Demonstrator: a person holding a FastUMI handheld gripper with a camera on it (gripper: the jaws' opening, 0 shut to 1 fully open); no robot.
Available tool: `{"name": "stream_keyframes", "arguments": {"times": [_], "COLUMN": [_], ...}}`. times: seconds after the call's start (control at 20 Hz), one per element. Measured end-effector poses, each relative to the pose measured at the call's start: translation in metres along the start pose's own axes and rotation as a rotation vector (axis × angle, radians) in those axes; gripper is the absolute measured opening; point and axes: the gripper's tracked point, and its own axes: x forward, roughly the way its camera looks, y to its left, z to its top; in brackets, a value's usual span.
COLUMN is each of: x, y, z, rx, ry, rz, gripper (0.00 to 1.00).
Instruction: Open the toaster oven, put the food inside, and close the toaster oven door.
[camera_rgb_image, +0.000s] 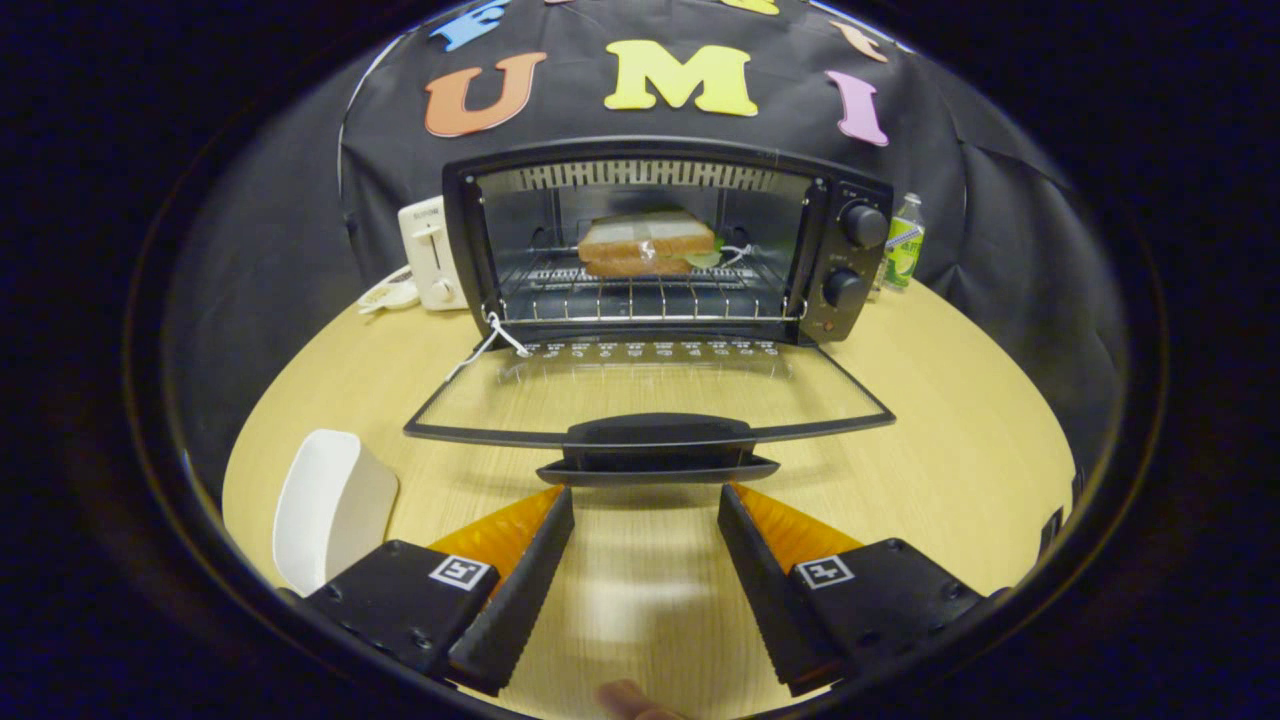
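Pale wood tabletop (930, 440) fills the foreground, round-edged, with dark cloth hanging behind it. Nearest of all, a fingertip (630, 700) of the person peeks in below the gripper (646, 497). The gripper's two fingers are spread wide apart with nothing between them but bare wood; they grip nothing. Off to the left of the left finger lies a white dish (325, 505), just beside it.

Just ahead of the fingertips sits the dark handle (657, 448) of the toaster oven door (650, 390), close to them but apart. The glass door is folded fully down, lying almost flat over the table, and a white string (490, 340) trails from its left hinge corner.

Beyond the door stands the toaster oven (665, 240), its cavity open. On the wire rack (645, 292) inside, toward the back, rests the sandwich (648, 243), with something green showing at its right edge. Two knobs (855, 255) sit on the oven's right panel.

Behind the oven's left side stands a white toaster (428, 250); behind its right side, a green-labelled bottle (903, 242).
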Motion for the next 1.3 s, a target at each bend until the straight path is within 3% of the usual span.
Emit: {"name": "stream_keyframes", "arguments": {"times": [0.3, 0.65, 1.0, 1.3], "x": [-0.009, -0.014, -0.012, -0.026], "y": [0.002, 0.001, 0.006, 0.012], "z": [0.018, 0.079, 0.113, 0.135], "rx": [0.007, -0.049, -0.090, -0.050], "ry": [-0.101, -0.296, -0.375, -0.424], "rz": [-0.003, -0.013, -0.010, 0.054], "gripper": [0.96, 0.96, 0.96, 0.97]}}
